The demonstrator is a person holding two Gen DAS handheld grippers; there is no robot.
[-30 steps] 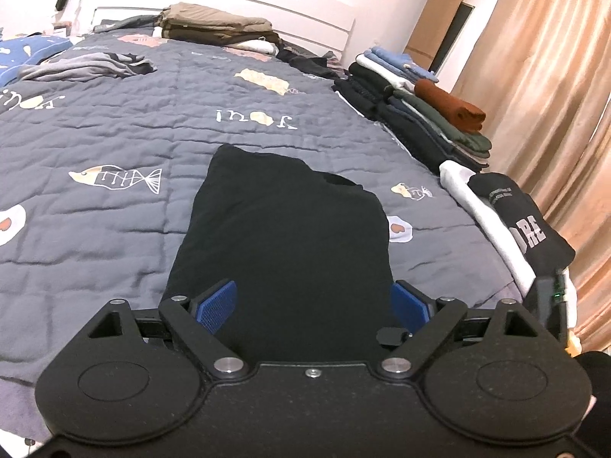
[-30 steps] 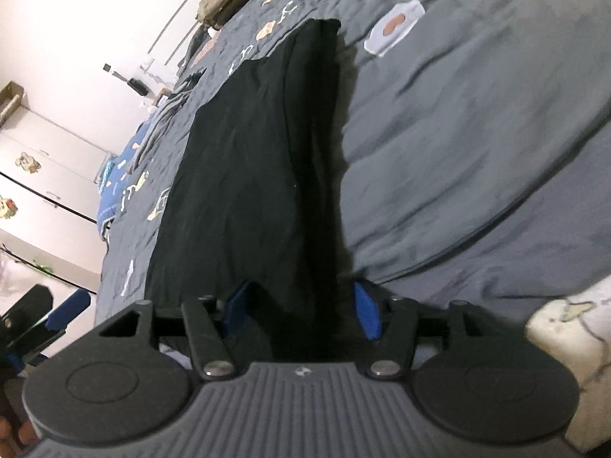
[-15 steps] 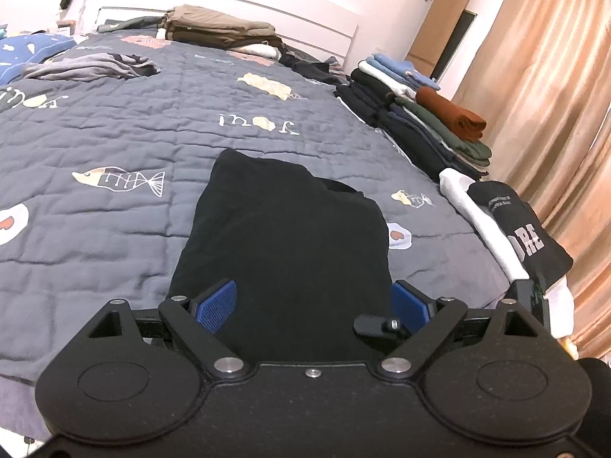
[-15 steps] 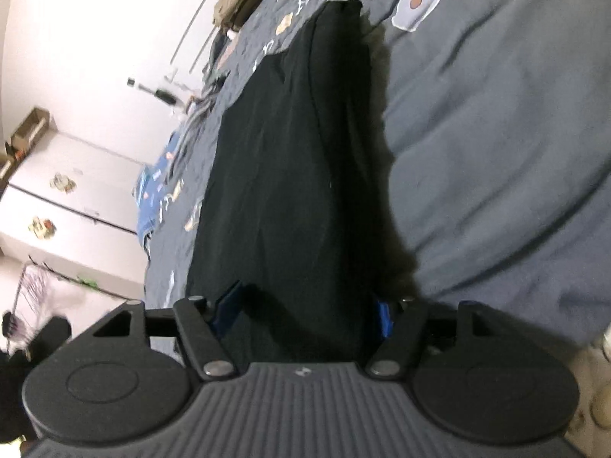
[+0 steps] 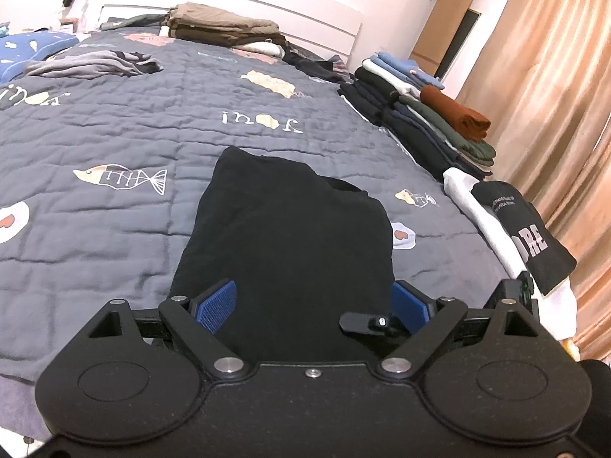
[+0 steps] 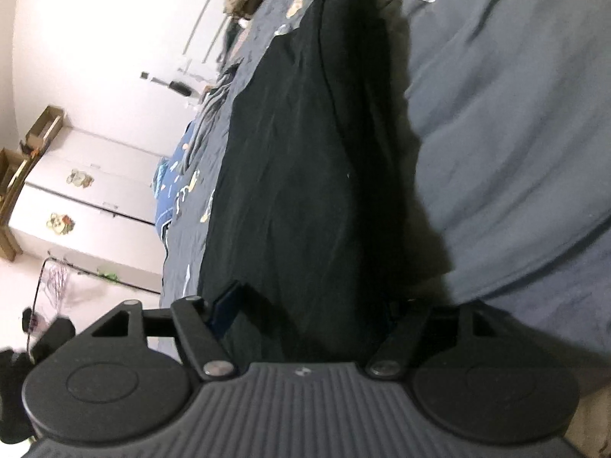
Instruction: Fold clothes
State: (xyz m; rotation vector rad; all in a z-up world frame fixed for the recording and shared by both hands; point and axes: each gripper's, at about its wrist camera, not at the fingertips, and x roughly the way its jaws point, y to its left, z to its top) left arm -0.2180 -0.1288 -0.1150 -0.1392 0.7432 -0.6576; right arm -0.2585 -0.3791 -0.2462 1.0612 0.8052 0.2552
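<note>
One black garment (image 5: 290, 244), two claws (image 5: 315, 305)

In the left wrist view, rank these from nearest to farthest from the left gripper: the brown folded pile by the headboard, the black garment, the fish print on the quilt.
From the left gripper:
1. Black garment, straight ahead, its near end between the open jaws.
2. Fish print, ahead on the left.
3. Brown folded pile, far end of the bed by the headboard.
</note>
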